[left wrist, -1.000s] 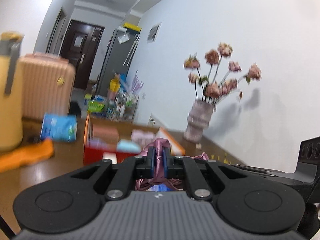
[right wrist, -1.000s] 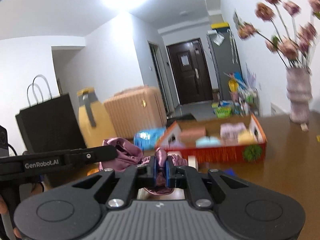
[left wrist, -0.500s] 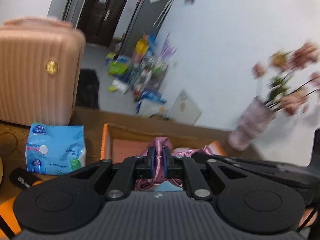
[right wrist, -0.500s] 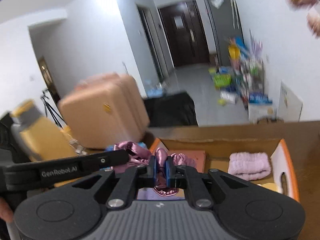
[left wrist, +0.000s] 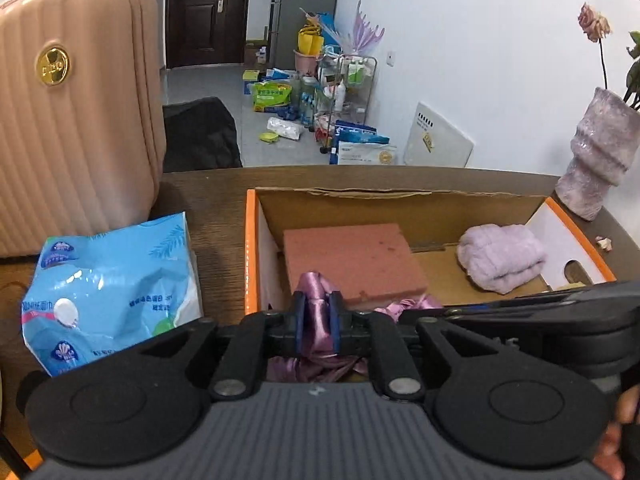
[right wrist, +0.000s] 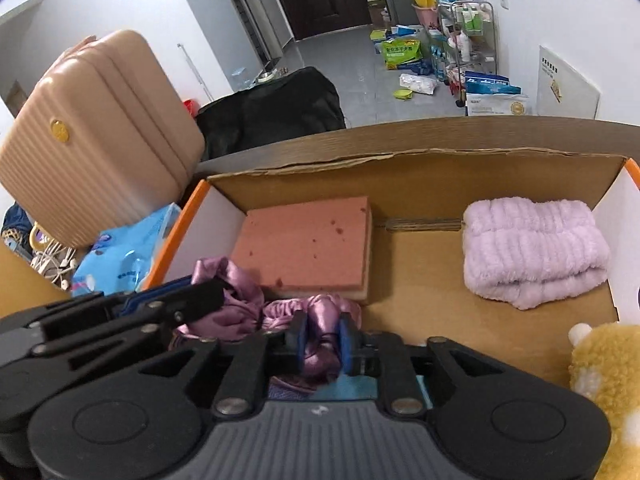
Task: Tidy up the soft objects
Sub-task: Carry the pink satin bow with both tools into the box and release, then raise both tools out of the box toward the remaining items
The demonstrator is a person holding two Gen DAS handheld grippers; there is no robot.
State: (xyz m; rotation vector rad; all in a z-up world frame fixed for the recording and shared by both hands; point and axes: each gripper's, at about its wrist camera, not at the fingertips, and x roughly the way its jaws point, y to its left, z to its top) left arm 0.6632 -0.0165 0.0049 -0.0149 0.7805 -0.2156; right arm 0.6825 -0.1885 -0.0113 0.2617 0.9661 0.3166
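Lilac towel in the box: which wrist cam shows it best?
Right wrist. The lilac towel sits large and unobstructed against the cardboard box wall, folds visible. Left wrist shows the towel whole but smaller, off toward the right edge.

Lived-in home, entry hall. Dark front door (left wrist: 191, 12) at far end of a grey tiled floor (right wrist: 372, 80). Pink hard-shell suitcase (left wrist: 76, 120) beside a wooden worktop (left wrist: 208, 196). Wire trolley (right wrist: 468, 36) crowded with bottles; bags and packets strewn on the floor. Vase (left wrist: 600, 152) of dried flowers against white wall.
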